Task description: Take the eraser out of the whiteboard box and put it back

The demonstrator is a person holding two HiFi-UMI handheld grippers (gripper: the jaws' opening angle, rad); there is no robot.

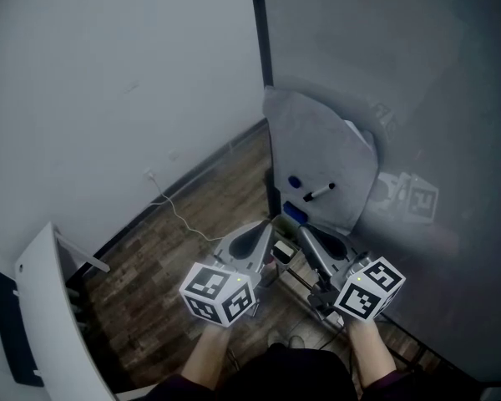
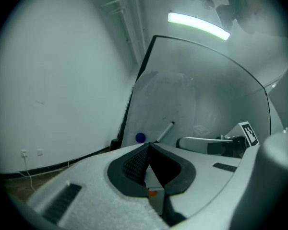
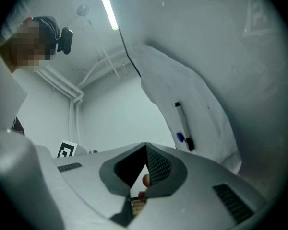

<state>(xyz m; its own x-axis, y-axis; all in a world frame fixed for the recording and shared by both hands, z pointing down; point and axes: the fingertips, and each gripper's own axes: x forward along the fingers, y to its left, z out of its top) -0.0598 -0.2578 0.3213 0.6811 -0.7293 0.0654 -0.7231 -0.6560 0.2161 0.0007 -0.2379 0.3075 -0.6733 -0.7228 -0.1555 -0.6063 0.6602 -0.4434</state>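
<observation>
Only the head view takes in both tools together. The left hand-held gripper (image 1: 267, 226) and the right hand-held gripper (image 1: 305, 234) are held side by side over a wooden floor (image 1: 175, 257). Both are aimed at the foot of a grey whiteboard (image 1: 417, 98), which stands against a pale wall (image 1: 108, 73). A white sheet (image 1: 317, 149) hangs on the board, with a pen (image 1: 319, 193) and a round blue magnet (image 1: 294, 182) on it.

Only this view shows a small blue block (image 1: 294, 214), just under the sheet's lower edge and right ahead of the two tips. It may be the eraser, but it is too small to be sure. I cannot make out its long side, which way it points or any box around it.

The left gripper view shows that tool's jaws pressed tip to tip with nothing between them. It also shows the right tool off to the side and a ceiling light (image 2: 198, 24), which the head view lacks. Here the pen slants up to the right, beside the magnet.

The right gripper view shows its jaws likewise closed tip to tip and empty. In this view the pen runs steeply down the sheet, with the magnet beside its lower end.
</observation>
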